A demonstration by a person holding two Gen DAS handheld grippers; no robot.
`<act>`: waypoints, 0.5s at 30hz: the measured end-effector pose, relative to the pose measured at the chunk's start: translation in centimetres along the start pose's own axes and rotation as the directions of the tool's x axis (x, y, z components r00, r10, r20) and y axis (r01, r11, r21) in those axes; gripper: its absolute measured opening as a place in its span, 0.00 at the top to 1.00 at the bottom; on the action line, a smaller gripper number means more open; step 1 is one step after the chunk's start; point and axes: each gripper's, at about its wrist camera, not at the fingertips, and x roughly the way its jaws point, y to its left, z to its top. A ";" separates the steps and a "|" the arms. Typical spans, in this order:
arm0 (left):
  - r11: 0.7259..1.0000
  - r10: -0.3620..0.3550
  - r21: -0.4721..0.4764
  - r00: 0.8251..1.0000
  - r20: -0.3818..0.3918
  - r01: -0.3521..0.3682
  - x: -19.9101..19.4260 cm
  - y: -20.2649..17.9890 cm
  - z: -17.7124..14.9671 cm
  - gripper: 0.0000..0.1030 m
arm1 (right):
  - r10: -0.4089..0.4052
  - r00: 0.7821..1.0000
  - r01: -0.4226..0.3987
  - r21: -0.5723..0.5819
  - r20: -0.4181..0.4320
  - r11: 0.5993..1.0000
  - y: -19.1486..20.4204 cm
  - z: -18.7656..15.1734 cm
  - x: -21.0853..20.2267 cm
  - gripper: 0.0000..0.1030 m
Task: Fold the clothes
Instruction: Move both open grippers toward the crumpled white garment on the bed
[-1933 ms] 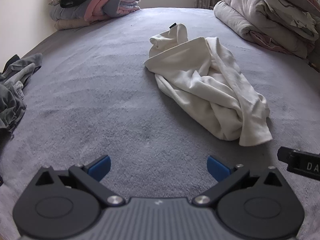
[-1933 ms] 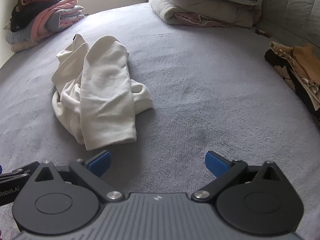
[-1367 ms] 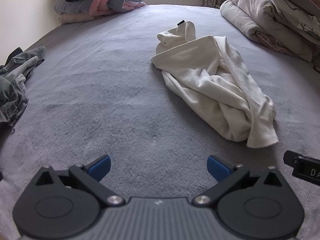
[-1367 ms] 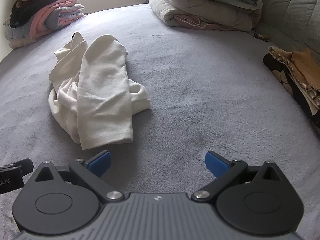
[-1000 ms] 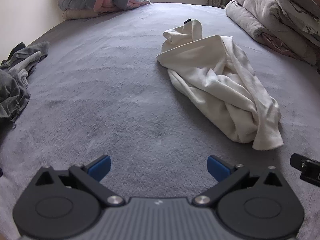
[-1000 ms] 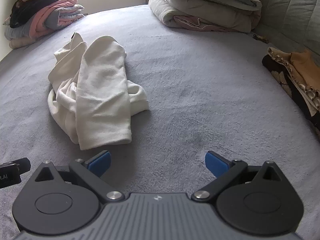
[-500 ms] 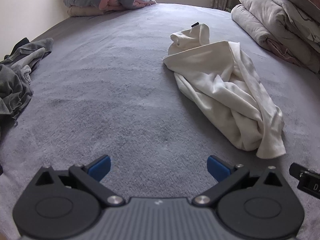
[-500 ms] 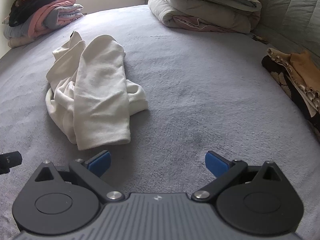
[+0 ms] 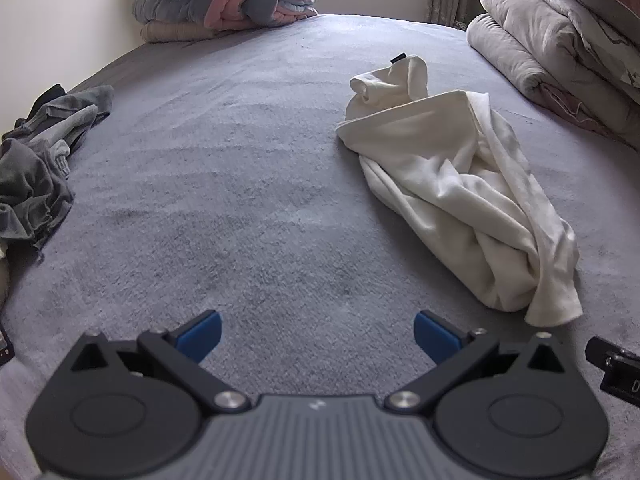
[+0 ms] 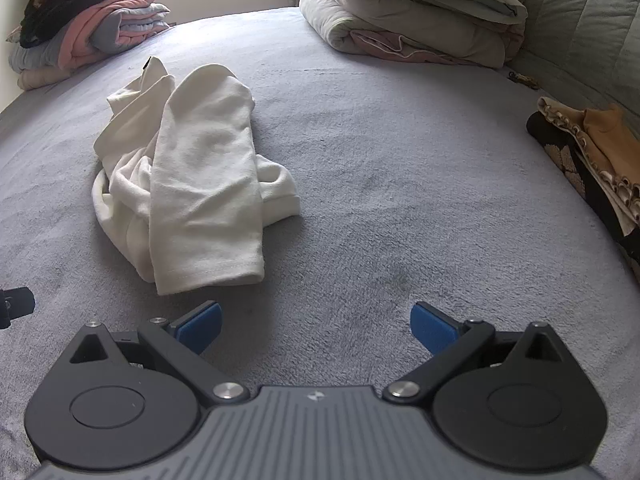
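Both grippers had drifted a little over the last two seconds: the white garment [image 9: 460, 200] slid rightward in the left wrist view and leftward in the right wrist view, though it lay where it was on the grey bedspread [image 9: 240, 200]. Nearest the lens, the left gripper [image 9: 318, 334] hung with its blue pads spread wide and nothing between them; the right gripper [image 10: 316, 326] was just as wide apart and empty. Beyond them the garment [image 10: 192, 184] lay crumpled in a long bundle, its long axis running away from the fingers. It sat ahead and right of the left gripper, ahead and left of the right one, roughly between the two. Its hemmed near end [image 10: 208, 276] lay just ahead of the right gripper's left pad, so the right hand seemed nearer. Farther back stood a folded stack [image 10: 88, 24].
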 end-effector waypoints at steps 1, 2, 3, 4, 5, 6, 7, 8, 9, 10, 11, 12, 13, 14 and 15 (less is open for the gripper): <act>1.000 -0.001 0.001 1.000 -0.001 0.001 0.0 0.0 0.0 0.00 | 0.000 1.000 0.000 0.000 0.000 1.000 0.0 0.0 0.0 0.00; 1.000 -0.001 0.001 1.000 -0.002 0.001 0.0 0.0 0.0 0.00 | 0.000 1.000 0.000 0.000 0.000 1.000 0.0 0.0 0.0 0.00; 1.000 -0.002 0.002 1.000 -0.002 0.002 0.1 0.0 0.0 0.00 | 0.000 1.000 0.000 0.000 0.000 1.000 0.0 0.0 0.0 0.00; 1.000 -0.002 0.001 1.000 -0.002 0.002 0.1 0.0 0.0 0.00 | 0.000 1.000 0.000 0.000 -0.001 1.000 0.0 0.0 0.0 0.00; 1.000 -0.002 0.000 1.000 -0.002 0.002 0.1 0.0 0.0 0.00 | 0.000 1.000 0.000 0.000 -0.001 1.000 0.0 0.0 0.0 0.00; 1.000 -0.003 -0.001 1.000 -0.002 0.003 0.1 0.0 0.0 0.00 | 0.001 1.000 -0.001 0.000 -0.001 1.000 0.0 0.0 0.0 0.00; 1.000 -0.004 -0.003 1.000 -0.002 0.004 0.1 0.0 0.0 0.00 | 0.001 1.000 -0.001 0.000 -0.001 1.000 0.0 0.0 0.0 0.00; 1.000 -0.006 -0.004 1.000 -0.002 0.006 0.1 0.1 0.0 0.00 | 0.001 1.000 -0.001 -0.001 -0.001 1.000 0.0 0.0 0.0 0.00; 1.000 -0.007 -0.006 1.000 -0.001 0.007 0.1 0.2 0.0 0.00 | 0.001 1.000 -0.001 -0.001 0.000 1.000 0.0 0.0 0.0 0.00; 1.000 -0.008 -0.007 1.000 0.000 0.008 0.1 0.2 0.1 0.00 | 0.001 1.000 -0.001 -0.001 0.000 1.000 0.0 0.0 0.0 0.00; 1.000 -0.008 -0.009 1.000 0.001 0.008 0.1 0.2 0.1 0.00 | 0.002 1.000 -0.002 -0.001 0.000 1.000 0.0 0.0 0.0 0.00; 1.000 -0.009 -0.010 1.000 0.003 0.010 0.1 0.3 0.1 0.00 | 0.003 1.000 -0.003 -0.001 0.001 1.000 0.0 0.0 0.0 0.00; 1.000 -0.011 -0.011 1.000 0.005 0.011 0.1 0.3 0.2 0.00 | 0.004 1.000 -0.004 -0.002 0.002 1.000 0.0 0.0 0.0 0.00; 1.000 -0.013 -0.013 1.000 0.007 0.014 0.1 0.4 0.2 0.00 | 0.006 1.000 -0.006 -0.003 0.003 1.000 0.0 0.0 0.0 0.00; 1.000 -0.016 -0.014 1.000 0.009 0.016 0.1 0.5 0.3 0.00 | 0.008 1.000 -0.008 -0.005 0.004 1.000 0.1 0.0 0.0 0.00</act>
